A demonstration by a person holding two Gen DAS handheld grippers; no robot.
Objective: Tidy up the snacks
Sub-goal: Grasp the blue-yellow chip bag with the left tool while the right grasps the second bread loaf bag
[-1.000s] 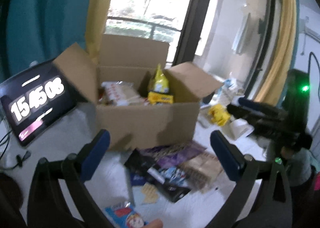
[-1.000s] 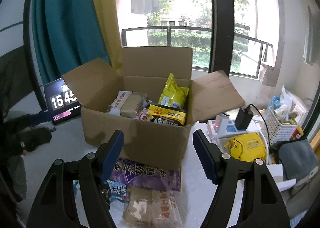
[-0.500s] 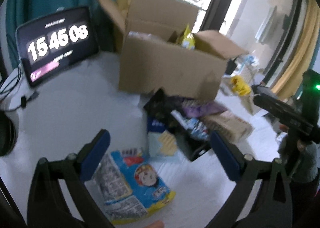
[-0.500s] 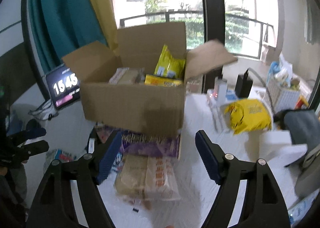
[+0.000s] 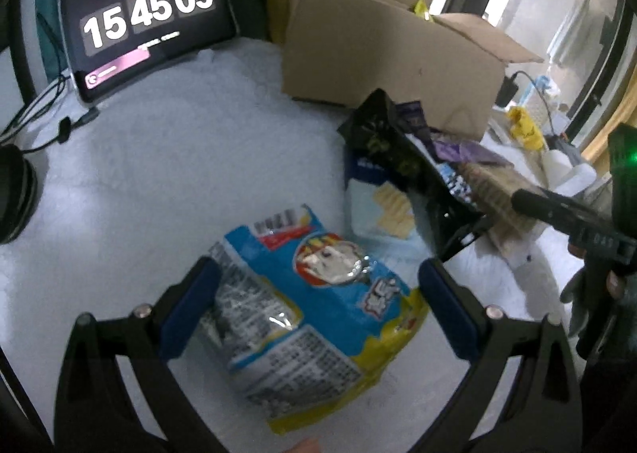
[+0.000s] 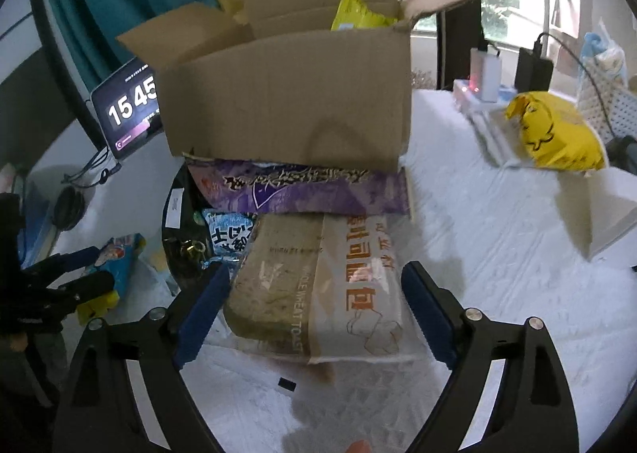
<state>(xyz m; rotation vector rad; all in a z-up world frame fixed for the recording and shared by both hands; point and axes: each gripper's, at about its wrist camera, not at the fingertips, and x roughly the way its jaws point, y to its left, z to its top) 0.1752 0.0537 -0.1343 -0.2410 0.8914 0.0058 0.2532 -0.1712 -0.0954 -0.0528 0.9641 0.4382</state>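
Reaching step: both grippers were lined up over packs lying on the table, a pickup in hand, judged from the framing.
Left gripper (image 5: 316,311): jaws apart, straddling the blue and yellow snack bag (image 5: 314,317), pads clear of it on both sides.
Right gripper (image 6: 316,313): jaws opening, the whole wheat toast pack (image 6: 318,289) between them, not yet pressed.
Snack pile: a purple pack (image 6: 298,186) lay at 12 o'clock of the toast, tucked against the box; a black pack (image 5: 392,146) and a pale blue cracker pack (image 5: 382,206) at 1 o'clock of the snack bag.
Destination: the open cardboard box (image 6: 286,94) (already holding a yellow bag (image 6: 358,11)) stood at 12 o'clock.
Next move: likely closing gently on each soft pack, then lifting over the box wall.
Surface: white textured table cover (image 6: 497,234).
Room: a clock tablet (image 5: 147,19) at 11 o'clock, teal curtain, window behind.
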